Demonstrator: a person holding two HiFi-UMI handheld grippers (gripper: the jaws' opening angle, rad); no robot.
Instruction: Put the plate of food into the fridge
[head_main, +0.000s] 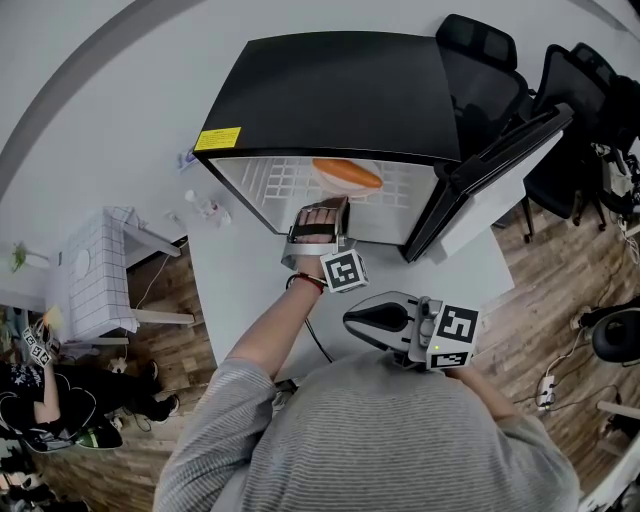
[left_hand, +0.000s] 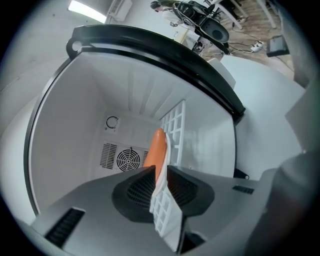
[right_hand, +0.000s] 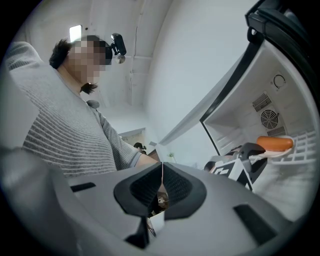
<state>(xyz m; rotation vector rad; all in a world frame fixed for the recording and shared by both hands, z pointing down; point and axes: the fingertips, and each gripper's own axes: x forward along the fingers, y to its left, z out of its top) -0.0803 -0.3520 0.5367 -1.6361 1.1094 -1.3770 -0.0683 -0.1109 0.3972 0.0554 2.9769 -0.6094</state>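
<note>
A small black fridge (head_main: 330, 95) stands on the table with its door (head_main: 500, 175) swung open to the right. Inside it a white plate (head_main: 372, 190) with a long orange piece of food (head_main: 347, 174) rests on the white wire shelf (head_main: 270, 185). My left gripper (head_main: 322, 215) reaches into the fridge mouth; its jaws stand apart, with the plate's rim (left_hand: 166, 156) and the shelf edge (left_hand: 167, 215) between them and the food (left_hand: 156, 147) just beyond. My right gripper (head_main: 352, 320) hangs shut and empty near my chest, its pads (right_hand: 150, 187) touching.
The fridge sits on a white table (head_main: 240, 290). Black office chairs (head_main: 480, 50) stand behind the open door. A white tiled side table (head_main: 95, 275) is at the left, on the wood floor. A fan grille (left_hand: 127, 160) shows on the fridge's back wall.
</note>
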